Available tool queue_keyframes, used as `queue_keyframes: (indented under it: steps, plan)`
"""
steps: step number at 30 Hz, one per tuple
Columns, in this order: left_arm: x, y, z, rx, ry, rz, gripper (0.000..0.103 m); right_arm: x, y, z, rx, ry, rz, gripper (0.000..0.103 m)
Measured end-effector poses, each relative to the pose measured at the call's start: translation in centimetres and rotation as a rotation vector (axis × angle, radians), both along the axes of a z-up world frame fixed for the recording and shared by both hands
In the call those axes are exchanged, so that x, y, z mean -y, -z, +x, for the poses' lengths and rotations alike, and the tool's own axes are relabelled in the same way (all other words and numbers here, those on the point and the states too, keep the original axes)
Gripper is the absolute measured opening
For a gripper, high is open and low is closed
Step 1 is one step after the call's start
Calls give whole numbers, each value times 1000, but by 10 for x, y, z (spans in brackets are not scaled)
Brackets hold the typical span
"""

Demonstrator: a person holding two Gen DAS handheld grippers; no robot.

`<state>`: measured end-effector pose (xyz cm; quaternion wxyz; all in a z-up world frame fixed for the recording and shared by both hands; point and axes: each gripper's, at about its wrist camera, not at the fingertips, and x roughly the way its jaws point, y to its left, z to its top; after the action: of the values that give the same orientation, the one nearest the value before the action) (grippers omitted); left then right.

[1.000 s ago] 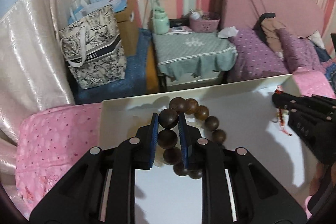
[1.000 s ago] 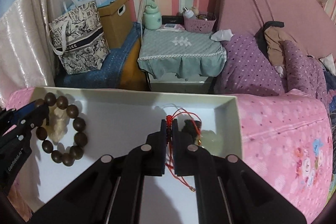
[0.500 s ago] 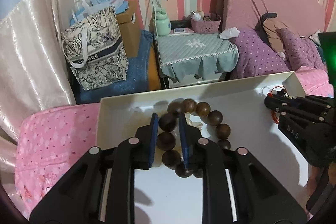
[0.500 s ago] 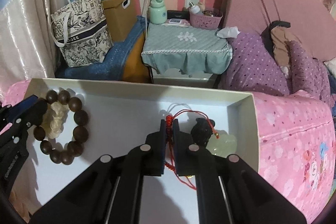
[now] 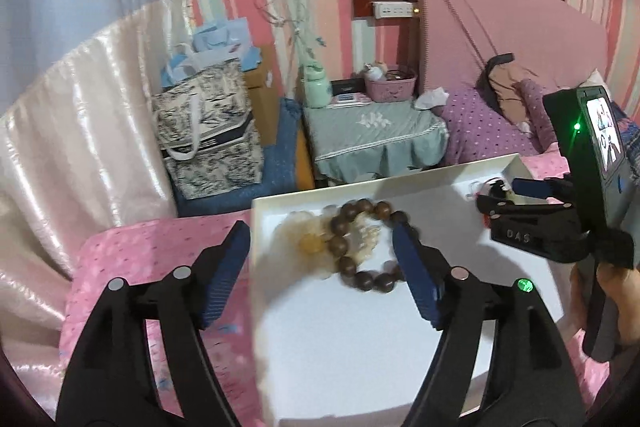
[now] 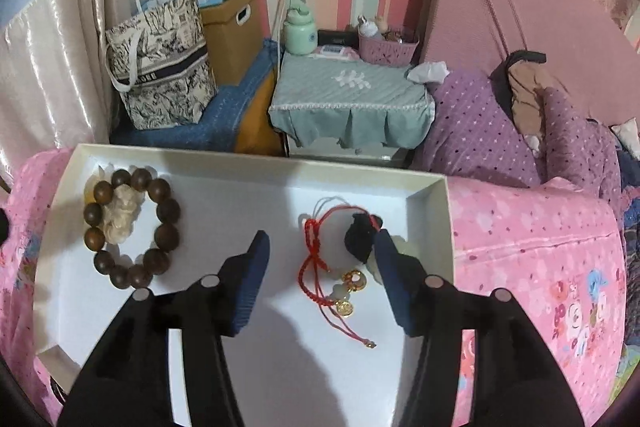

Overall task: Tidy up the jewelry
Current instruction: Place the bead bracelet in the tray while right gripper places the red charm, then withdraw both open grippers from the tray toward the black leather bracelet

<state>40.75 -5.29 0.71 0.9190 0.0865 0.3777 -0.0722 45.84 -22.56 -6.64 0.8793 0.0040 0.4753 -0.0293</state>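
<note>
A white tray [image 5: 360, 339] lies on the pink bed. In it a dark wooden bead bracelet [image 5: 374, 283] rests around a pale carved piece [image 6: 120, 215]. My left gripper [image 5: 320, 231] hovers above it with its jaws opening wide, and the pads touch nothing. At the tray's right end a red cord bracelet [image 6: 314, 259] with gold charms [image 6: 352, 279] lies beside a black charm [image 6: 358, 239]. My right gripper [image 6: 322, 237] stands over the cord, jaws opening, cord loose between them. That right gripper [image 5: 508, 197] also shows in the left wrist view.
The tray [image 6: 240, 195] sits near the edge of the pink bedspread [image 6: 532, 267]. Beyond it stand a nightstand under a green cloth [image 6: 352, 95], a patterned tote bag [image 6: 160, 67] and purple pillows [image 6: 480, 135]. A hand [image 5: 624, 307] holds the right gripper's handle.
Both grippers have opened and let go: the left released the wooden beads and rose back from them, the right released the red cord, which now lies flat in the tray.
</note>
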Motion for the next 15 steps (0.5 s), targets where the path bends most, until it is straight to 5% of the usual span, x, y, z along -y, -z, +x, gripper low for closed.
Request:
queue_keyframes:
  steps: [3, 8, 15]
  plan:
    - [-15, -4, -9, 5, -38, 17, 86, 1, -6, -6, 18, -11, 15, 56]
    - [-42, -10, -39, 47, -78, 55, 99, 10, -34, -40, 101, 36, -4, 85]
    - [-86, -6, -82, 12, -150, 17, 100, 27, -43, -106, 121, 117, 28, 88]
